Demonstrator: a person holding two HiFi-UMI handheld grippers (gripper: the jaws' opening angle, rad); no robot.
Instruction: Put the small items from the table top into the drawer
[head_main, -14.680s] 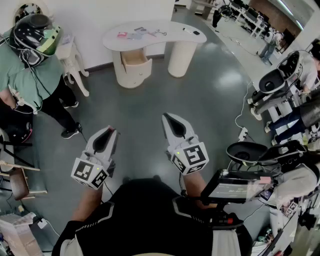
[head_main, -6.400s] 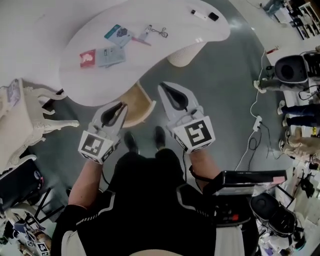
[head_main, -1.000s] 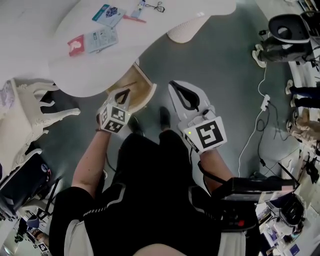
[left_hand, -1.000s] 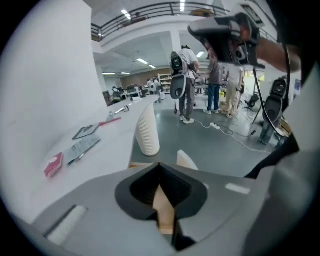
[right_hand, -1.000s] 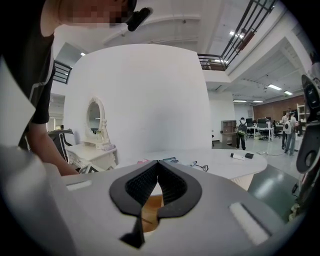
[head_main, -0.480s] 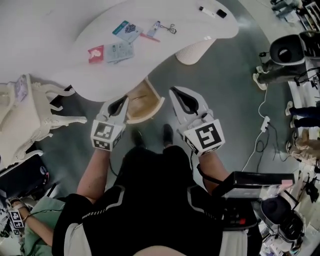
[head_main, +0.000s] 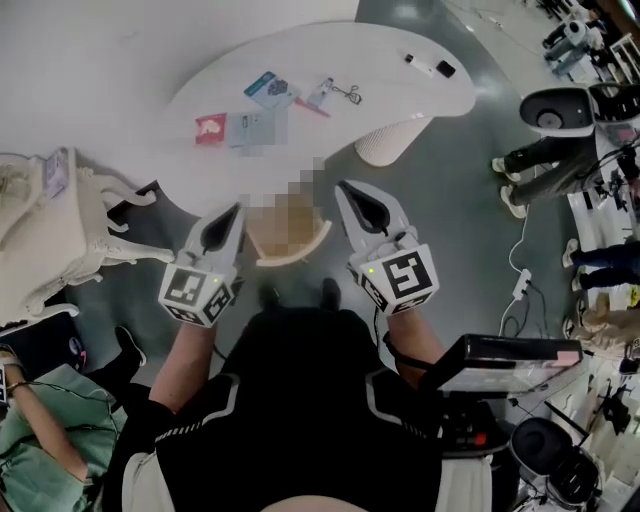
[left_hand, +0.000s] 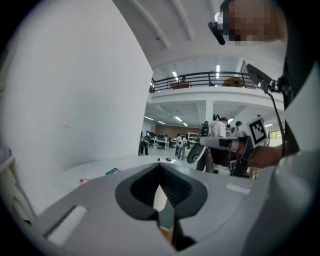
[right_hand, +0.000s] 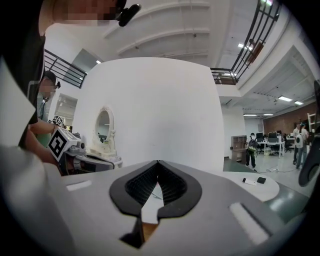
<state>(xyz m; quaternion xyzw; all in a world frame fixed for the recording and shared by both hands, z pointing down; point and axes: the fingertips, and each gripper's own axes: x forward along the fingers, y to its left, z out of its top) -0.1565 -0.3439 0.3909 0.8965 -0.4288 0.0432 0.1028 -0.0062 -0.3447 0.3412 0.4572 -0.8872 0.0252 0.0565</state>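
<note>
White tabletop (head_main: 400, 95) is carrying everything I'm after, while the wooden drawer (head_main: 310, 247) is standing open below its near edge, between my two tools. I'm counting one red card (head_main: 210, 129), one teal card (head_main: 265, 87), one clip with a key ring (head_main: 338, 93), one white marker (head_main: 419, 64) and one small black piece (head_main: 445, 69). There are also pale cards (head_main: 250, 127), one or two (a blur patch is covering part of them).

The left gripper (head_main: 236, 210) and the right gripper (head_main: 342, 187) are both hovering short of the table, each with its tips pressed together on nothing.

I'm worrying about the flat cards: on that smooth top they could skid away from the jaws instead of lifting. Anything dropped carelessly may miss the drawer, since the tabletop is overhanging part of it.
</note>
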